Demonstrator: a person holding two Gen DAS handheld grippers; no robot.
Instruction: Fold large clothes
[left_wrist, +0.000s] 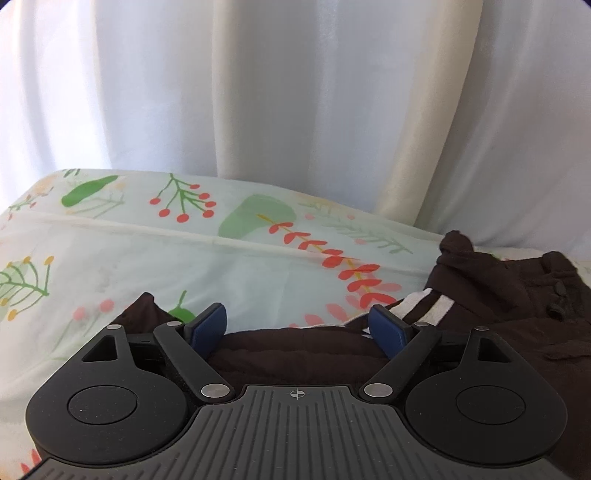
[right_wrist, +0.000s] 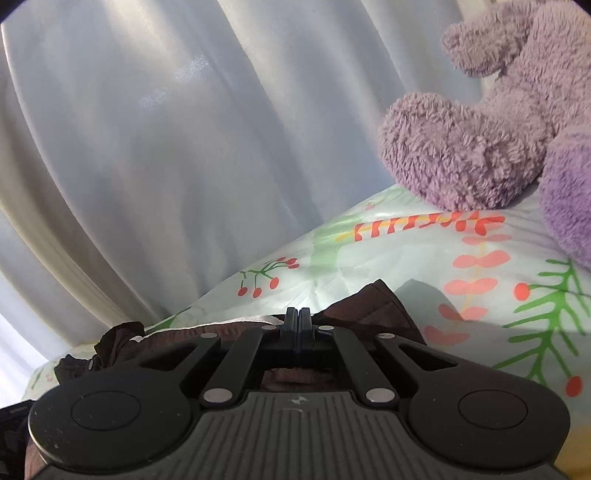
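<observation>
Floral bedsheet (left_wrist: 110, 251), dark brown garment (left_wrist: 498, 295), left gripper (left_wrist: 298, 325) jaws apart, right gripper (right_wrist: 299, 321) jaws closed

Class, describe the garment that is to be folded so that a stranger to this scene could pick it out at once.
Start at the pale curtain and drop to the floral bedsheet below it. On the sheet's near edge, just ahead of the open left gripper, lies the dark brown garment. Its dark cloth, white stripes and buttons set it apart from the bright sheet and the fluffy purple plush toy.
</observation>
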